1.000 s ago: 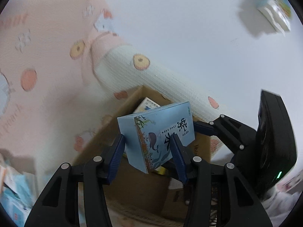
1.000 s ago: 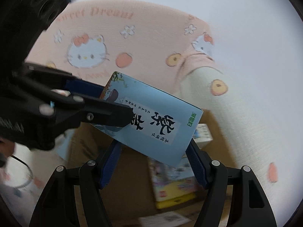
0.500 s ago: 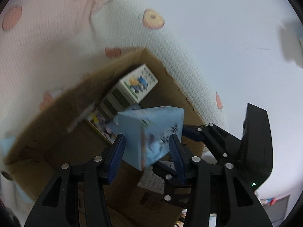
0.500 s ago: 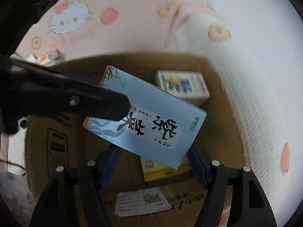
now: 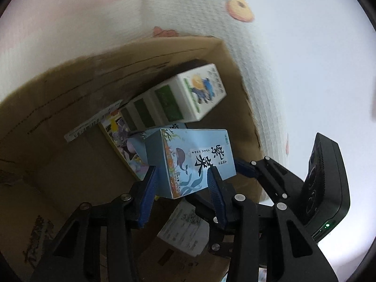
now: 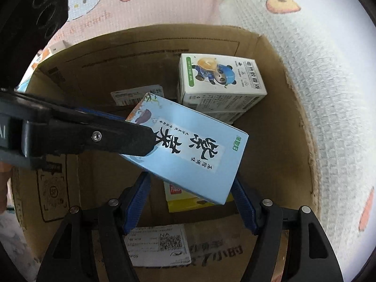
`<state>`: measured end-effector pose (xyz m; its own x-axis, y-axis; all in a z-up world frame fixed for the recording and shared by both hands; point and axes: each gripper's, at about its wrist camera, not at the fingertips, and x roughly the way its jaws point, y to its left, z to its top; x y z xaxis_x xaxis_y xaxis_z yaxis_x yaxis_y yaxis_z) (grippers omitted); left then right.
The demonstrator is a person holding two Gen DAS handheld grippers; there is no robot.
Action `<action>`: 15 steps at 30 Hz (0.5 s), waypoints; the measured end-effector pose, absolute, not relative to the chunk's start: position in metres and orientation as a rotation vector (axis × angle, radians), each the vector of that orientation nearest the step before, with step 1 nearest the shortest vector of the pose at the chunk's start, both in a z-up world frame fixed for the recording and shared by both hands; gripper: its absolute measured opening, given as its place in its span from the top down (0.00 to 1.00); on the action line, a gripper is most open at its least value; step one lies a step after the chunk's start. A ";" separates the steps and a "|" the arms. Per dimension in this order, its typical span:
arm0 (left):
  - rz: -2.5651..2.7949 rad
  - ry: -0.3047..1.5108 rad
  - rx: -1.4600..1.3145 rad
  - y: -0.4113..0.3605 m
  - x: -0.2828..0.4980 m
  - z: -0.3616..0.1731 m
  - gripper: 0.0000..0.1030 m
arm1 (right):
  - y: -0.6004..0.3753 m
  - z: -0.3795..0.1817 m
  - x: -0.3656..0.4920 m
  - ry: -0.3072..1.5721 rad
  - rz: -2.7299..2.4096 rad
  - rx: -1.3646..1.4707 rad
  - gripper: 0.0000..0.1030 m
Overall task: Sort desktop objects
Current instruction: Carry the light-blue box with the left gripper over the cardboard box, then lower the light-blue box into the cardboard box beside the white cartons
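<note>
So both grippers are on the same thing right now: a light blue box [image 6: 188,148] with a whale drawing and big black brush lettering on a white label, held up in the air over the open cardboard box [image 6: 277,127]. The left gripper [image 5: 181,181] has it pinched across the short end, blue pads on either side, and its jaws have just been closing in a bit with the blue box between them. The right gripper [image 6: 190,202] is on the opposite end, jaws spread wide across the box's broad face and pinching its edges as far as I can tell. What matters for the drop, I'd say: the box's long axis runs diagonally between the two grippers, tilted, and the free floor of the carton lies straight below it. Already down there are a white box with a panda in blue [image 6: 221,80] against the far wall and a yellow box [image 6: 188,199] lying flat, partly hidden under the blue one from the right wrist view. There are shipping labels [image 6: 159,244] on the carton's near flap. A pink and white blanket [image 6: 329,94] with cartoon prints surrounds the carton. My guess is it needs levelling out, then lowering beside the panda box, or it'll land on a corner and tip onto the yellow one.
</note>
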<state>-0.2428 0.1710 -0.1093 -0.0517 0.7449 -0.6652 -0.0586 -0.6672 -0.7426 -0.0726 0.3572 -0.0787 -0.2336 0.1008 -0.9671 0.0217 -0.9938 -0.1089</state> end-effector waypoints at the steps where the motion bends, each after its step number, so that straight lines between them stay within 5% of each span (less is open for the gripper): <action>1: 1.778 -0.746 -1.655 0.171 -0.243 -0.112 0.54 | 0.360 -0.080 -0.075 -0.153 2.419 -1.925 0.34; 15: 1.753 -0.839 -1.774 0.182 -0.247 -0.132 0.63 | 0.387 -0.108 -0.086 -0.094 2.327 -2.025 0.38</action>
<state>-0.2475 0.1817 -0.1320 -0.0211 0.7279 -0.6854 0.0770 -0.6823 -0.7270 -0.0857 0.3866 -0.1077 -0.1379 0.0820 -0.9870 -0.0019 -0.9966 -0.0825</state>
